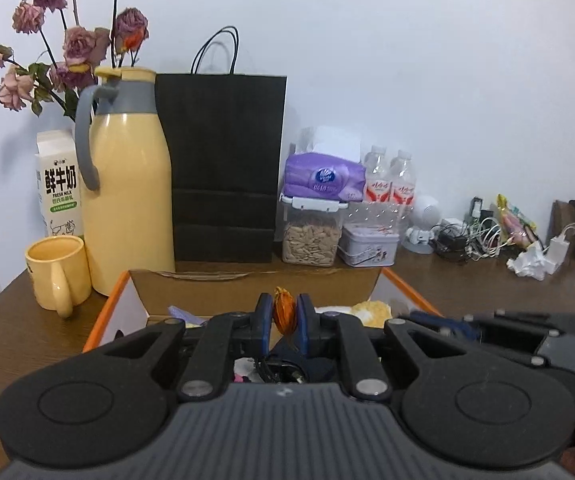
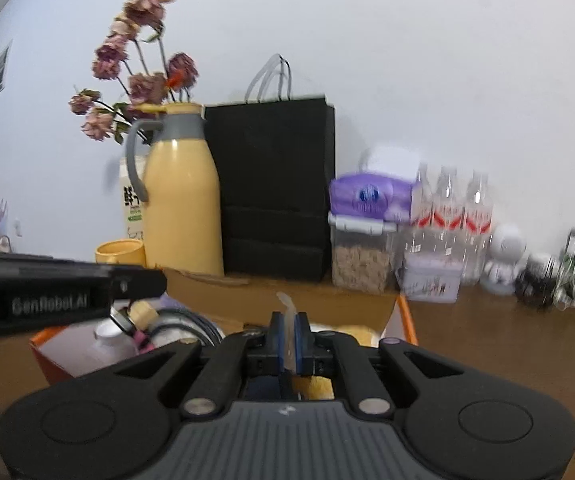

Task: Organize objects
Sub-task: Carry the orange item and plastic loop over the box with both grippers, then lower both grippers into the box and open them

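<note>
Item held, left gripper (image 1: 285,316): small orange-brown piece, glossy and crinkled like a wrapper, pinched between the blue pads above the open cardboard box (image 1: 255,286); its nature unclear. Item held, right gripper (image 2: 289,338): thin translucent strip, pale, standing up from the fully closed pads, over the same box; blurred, unidentifiable. Box contents: cables, a yellow fluffy thing, mostly hidden behind the grippers. Behind, on the brown table (image 1: 467,280): yellow thermos jug (image 1: 127,184), black paper bag (image 1: 223,168).
</note>
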### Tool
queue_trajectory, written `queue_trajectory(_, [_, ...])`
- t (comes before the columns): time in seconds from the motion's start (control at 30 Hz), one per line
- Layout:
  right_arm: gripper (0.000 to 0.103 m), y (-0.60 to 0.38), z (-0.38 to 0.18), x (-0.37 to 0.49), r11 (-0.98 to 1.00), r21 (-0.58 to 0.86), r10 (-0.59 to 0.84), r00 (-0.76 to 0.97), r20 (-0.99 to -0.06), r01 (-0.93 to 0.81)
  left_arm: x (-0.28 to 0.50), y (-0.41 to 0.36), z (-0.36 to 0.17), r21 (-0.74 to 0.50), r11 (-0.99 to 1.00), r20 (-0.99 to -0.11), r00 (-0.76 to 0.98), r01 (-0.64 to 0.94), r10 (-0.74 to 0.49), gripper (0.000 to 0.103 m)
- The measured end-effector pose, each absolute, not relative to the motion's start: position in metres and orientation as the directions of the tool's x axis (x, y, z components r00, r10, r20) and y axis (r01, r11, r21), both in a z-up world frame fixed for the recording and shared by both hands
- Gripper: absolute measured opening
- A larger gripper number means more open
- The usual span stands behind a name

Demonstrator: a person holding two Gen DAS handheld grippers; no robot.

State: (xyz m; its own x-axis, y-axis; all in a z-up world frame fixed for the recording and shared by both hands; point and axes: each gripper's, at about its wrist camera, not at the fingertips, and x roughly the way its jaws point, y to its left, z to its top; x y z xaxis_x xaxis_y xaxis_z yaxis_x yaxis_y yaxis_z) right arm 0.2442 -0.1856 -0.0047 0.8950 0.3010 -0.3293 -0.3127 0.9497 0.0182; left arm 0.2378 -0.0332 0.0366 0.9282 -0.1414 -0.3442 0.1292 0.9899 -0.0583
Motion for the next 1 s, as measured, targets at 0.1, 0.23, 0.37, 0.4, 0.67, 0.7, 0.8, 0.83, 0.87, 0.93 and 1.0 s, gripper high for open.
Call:
queue_trajectory(0.1, [0.004,-0.188,-0.02,0.257,0.951,0.02,0.294,0.88,-0.372,-0.309,0.245,-0.033,0.026,-0.021,0.994,-0.363,0.925,0.108,-0.109,0.014])
queue_trajectory(0.23, [0.004,-0.188,-0.024,0.258,0.948,0.021,0.302,0.875,-0.378,-0.318,0.248,-0.034,0.018,0.017,0.993,-0.364,0.926,0.113,-0.099,0.014])
queue_trajectory(0.37, [0.005,-0.185,-0.024,0.252,0.947,0.007,0.3,0.879,-0.371,-0.321,0.247,-0.038,0.014,0.031,0.994,-0.37,0.925,0.108,-0.089,0.015])
queue_trajectory(0.4, [0.006,-0.185,-0.025,0.251,0.95,0.001,0.291,0.883,-0.369,-0.313,0.246,-0.037,0.014,0.032,0.994,-0.366,0.927,0.1,-0.082,0.015])
queue_trajectory(0.67, [0.075,-0.184,-0.023,0.239,0.963,-0.035,0.242,0.915,-0.322,-0.267,0.227,-0.037,0.021,0.038,0.996,-0.273,0.96,0.08,-0.067,0.08])
queue_trajectory(0.7, [0.083,-0.184,-0.022,0.238,0.965,-0.04,0.235,0.92,-0.313,-0.26,0.225,-0.037,0.022,0.037,0.996,-0.264,0.962,0.077,-0.064,0.092])
queue_trajectory(0.8, [0.102,-0.185,-0.02,0.236,0.968,-0.039,0.225,0.926,-0.301,-0.248,0.222,-0.036,0.025,0.028,0.998,-0.238,0.97,0.062,-0.054,0.103])
queue_trajectory(0.83, [0.103,-0.185,-0.02,0.236,0.97,-0.043,0.217,0.929,-0.301,-0.241,0.222,-0.036,0.025,0.024,0.998,-0.24,0.969,0.059,-0.051,0.103])
queue_trajectory(0.87, [0.103,-0.185,-0.021,0.236,0.971,-0.048,0.21,0.93,-0.301,-0.234,0.222,-0.035,0.025,0.02,0.998,-0.244,0.968,0.057,-0.05,0.103])
queue_trajectory(0.93, [0.103,-0.184,-0.021,0.235,0.971,-0.051,0.208,0.93,-0.304,-0.234,0.224,-0.034,0.024,0.013,0.998,-0.254,0.966,0.055,-0.049,0.103])
queue_trajectory(1.0, [0.103,-0.183,-0.021,0.235,0.97,-0.055,0.209,0.929,-0.305,-0.236,0.223,-0.034,0.023,0.01,0.998,-0.257,0.965,0.057,-0.052,0.103])
